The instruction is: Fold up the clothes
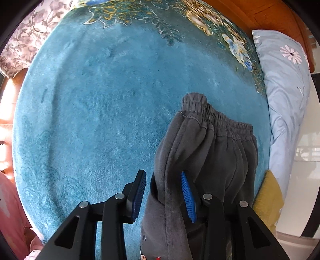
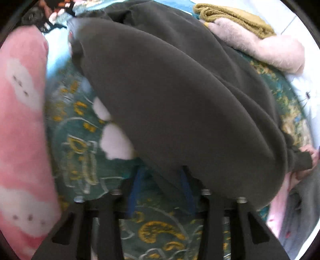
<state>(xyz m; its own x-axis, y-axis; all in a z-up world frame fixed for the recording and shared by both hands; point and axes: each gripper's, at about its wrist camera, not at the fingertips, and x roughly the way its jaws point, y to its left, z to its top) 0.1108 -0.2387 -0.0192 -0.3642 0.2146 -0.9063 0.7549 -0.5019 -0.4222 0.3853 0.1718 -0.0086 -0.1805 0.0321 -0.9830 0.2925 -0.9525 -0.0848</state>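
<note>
Dark grey sweatpants (image 1: 220, 144) with an elastic waistband (image 1: 218, 118) lie bunched on the teal plush blanket (image 1: 100, 100). My left gripper (image 1: 163, 173) is open. A thick fold of the pants runs up between its blue pads, resting against the right pad (image 1: 188, 196) and apart from the left one. In the blurred right wrist view the same grey garment (image 2: 170, 90) fills the middle and hangs over the fingertips of my right gripper (image 2: 162, 170). That gripper stands open, with patterned blanket showing between its fingers.
A light blue daisy-print quilt (image 1: 284, 80) lines the bed's right side. Folded olive cloth (image 2: 236, 18) and a pink fluffy piece (image 2: 260, 46) lie beyond the pants. A pink cloud-print fabric (image 2: 22, 120) is at the left. A person's hand (image 2: 310, 154) shows at the right edge.
</note>
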